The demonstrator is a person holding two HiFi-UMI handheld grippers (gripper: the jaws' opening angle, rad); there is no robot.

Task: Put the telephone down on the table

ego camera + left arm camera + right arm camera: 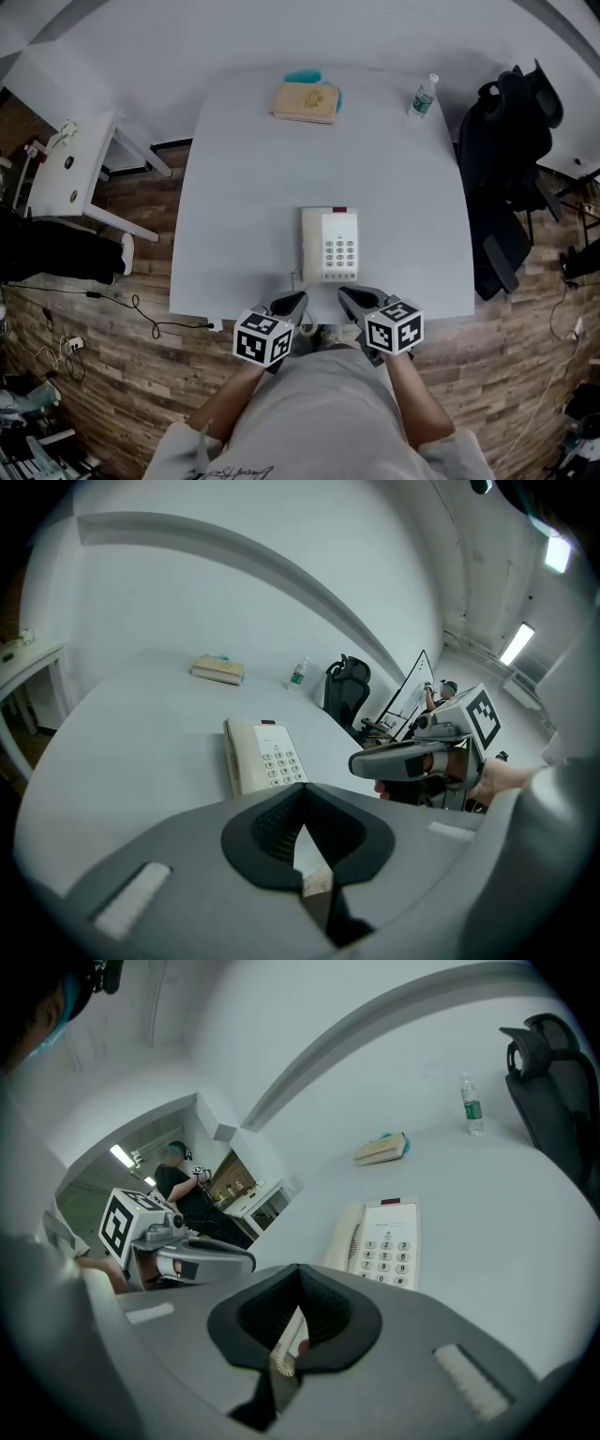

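Observation:
A cream push-button telephone (329, 245) lies flat on the white table (234, 206) near its front edge, with the handset in the cradle on its left side. My left gripper (300, 298) and right gripper (344, 293) hover side by side just in front of the phone, over the table edge. Both are shut with nothing between their pads, and neither touches the phone. In the left gripper view the telephone (262, 755) lies ahead and the right gripper (412, 759) is beside me. In the right gripper view the telephone (380, 1241) is ahead, and a coiled cord (284, 1342) shows below the jaws.
A tan book (306, 101) on something teal lies at the table's far edge. A water bottle (423, 97) stands at the far right corner. A black office chair (506, 169) is to the right. A small white side table (66, 169) is to the left.

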